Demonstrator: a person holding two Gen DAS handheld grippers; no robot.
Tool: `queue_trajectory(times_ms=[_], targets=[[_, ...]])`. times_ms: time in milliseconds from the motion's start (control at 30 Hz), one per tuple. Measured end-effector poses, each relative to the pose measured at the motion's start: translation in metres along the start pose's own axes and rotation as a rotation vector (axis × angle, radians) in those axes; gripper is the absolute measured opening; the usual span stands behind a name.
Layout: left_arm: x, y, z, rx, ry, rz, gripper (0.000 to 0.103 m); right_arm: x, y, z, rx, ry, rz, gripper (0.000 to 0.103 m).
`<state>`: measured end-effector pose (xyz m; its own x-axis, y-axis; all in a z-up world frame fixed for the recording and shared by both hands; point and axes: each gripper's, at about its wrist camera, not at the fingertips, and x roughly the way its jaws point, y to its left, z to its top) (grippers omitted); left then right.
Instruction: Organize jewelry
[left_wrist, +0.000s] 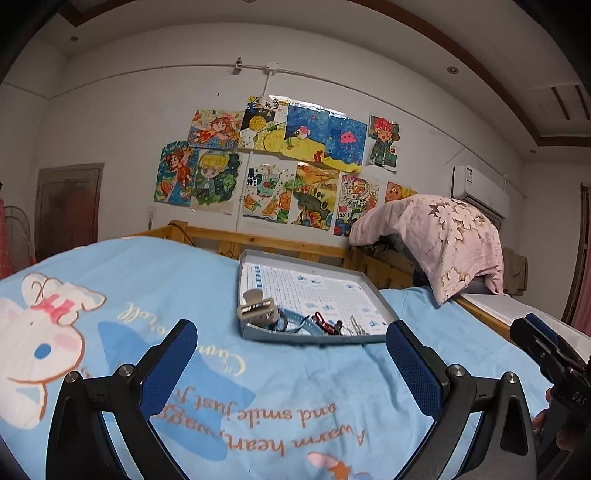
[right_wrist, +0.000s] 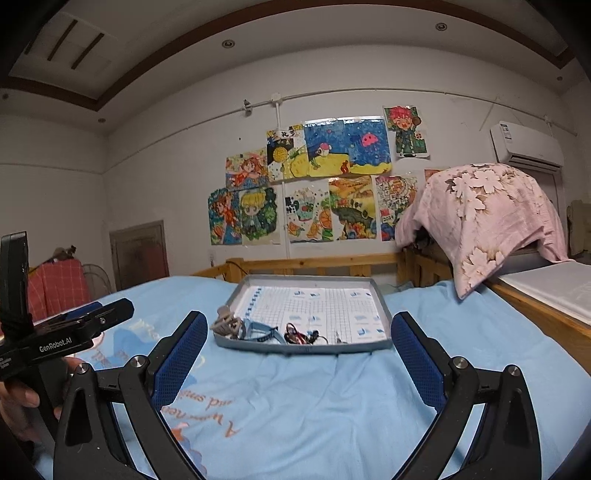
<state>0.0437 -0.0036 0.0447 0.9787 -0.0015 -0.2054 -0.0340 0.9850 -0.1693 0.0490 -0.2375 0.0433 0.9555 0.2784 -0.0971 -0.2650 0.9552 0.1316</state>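
**Both grippers face the tray; jewelry heaped at its near edge**

The grey tray (right_wrist: 384, 314) lies on the blue bedsheet (right_wrist: 332, 398), straight ahead of both tools, its long axis running across the view; the jewelry pile (right_wrist: 291, 334) (a beige clip, a blue band, red and dark small pieces) sits in the near left part, against the front wall. The right gripper (right_wrist: 299, 365) stands wide open and empty, centred on the tray; the left gripper (left_wrist: 291, 365) is likewise spread with nothing between its fingers, the tray ahead and slightly right of its centre. Neither seems clearly nearer. The right view shows the tray's lined floor squarely and the left tool from the side; the left view catches only the right tool's tip at its edge.
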Motion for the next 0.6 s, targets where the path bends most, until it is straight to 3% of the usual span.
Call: queue_trajectory(times_ms=[600], targets=[[-0.012, 0.004, -0.042, 0.058, 0.055, 0.042, 0.103, -0.018, -0.002, -0.026, 0.005, 0.007, -0.069, 0.098]])
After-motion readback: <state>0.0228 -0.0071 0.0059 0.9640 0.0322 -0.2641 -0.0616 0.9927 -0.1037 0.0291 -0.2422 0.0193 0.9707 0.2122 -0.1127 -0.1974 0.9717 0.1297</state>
